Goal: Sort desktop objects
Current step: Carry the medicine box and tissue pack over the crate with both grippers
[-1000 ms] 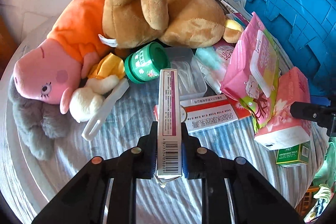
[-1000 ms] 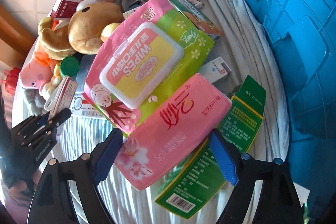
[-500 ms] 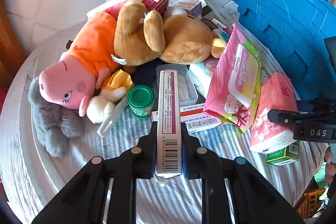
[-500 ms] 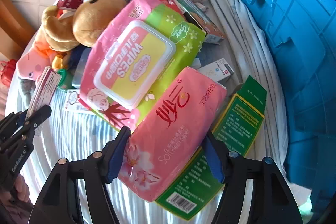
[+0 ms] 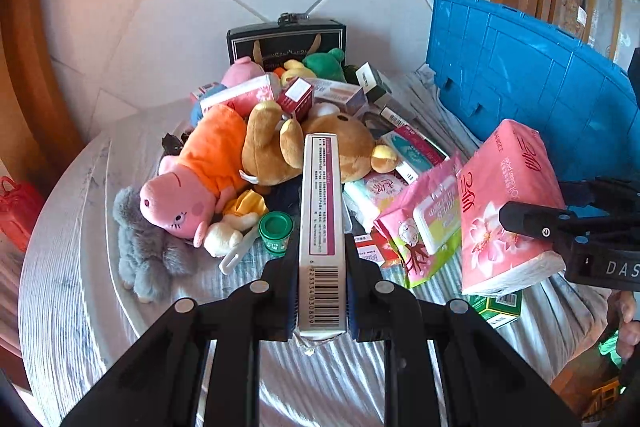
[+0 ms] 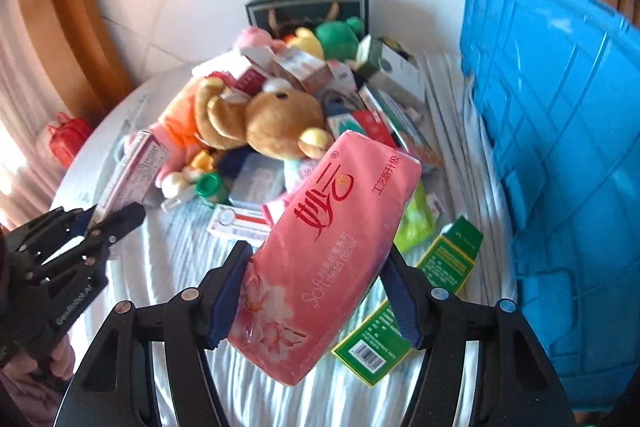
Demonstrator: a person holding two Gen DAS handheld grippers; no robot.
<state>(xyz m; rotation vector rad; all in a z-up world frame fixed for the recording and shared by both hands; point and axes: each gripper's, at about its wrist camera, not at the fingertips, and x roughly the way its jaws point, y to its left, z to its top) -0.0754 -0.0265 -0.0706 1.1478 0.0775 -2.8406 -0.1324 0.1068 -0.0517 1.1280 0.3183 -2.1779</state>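
Left tongs [image 5: 322, 291]: pinching a long narrow box [image 5: 321, 227] edge-on, barcode end nearest the camera; the box's lower end hangs a torn flap below the pads. Its wide faces are turned away and unreadable in the left wrist view.

Right tongs [image 6: 316, 291]: jaws have just been closing and now squeeze a pink tissue pack [image 6: 328, 247], held clear above the surface [image 5: 72, 267]. The pack's near corner covers the middle of the green carton [image 6: 440, 267] lying under it; only the carton's barcode end and far end show.

Heap on the striped cloth: pink pig toy [image 5: 188, 187] in an orange top, brown bear [image 5: 320, 147] partly behind the box, grey furry toy [image 5: 144, 251], green-lidded jar [image 5: 275, 231], white clip half under the pig. The wipes pack [image 5: 424, 227] is overlapped by the tissue pack. Small cartons further back are crowded and too small to read.

Blue crate [image 5: 540, 99]: stands on the right, cut off by the frame edge; its inside is not visible.

Dark gift bag [image 5: 286, 39]: at the wall behind the heap, lower part hidden by toys.

The right wrist view is motion-blurred across the heap.
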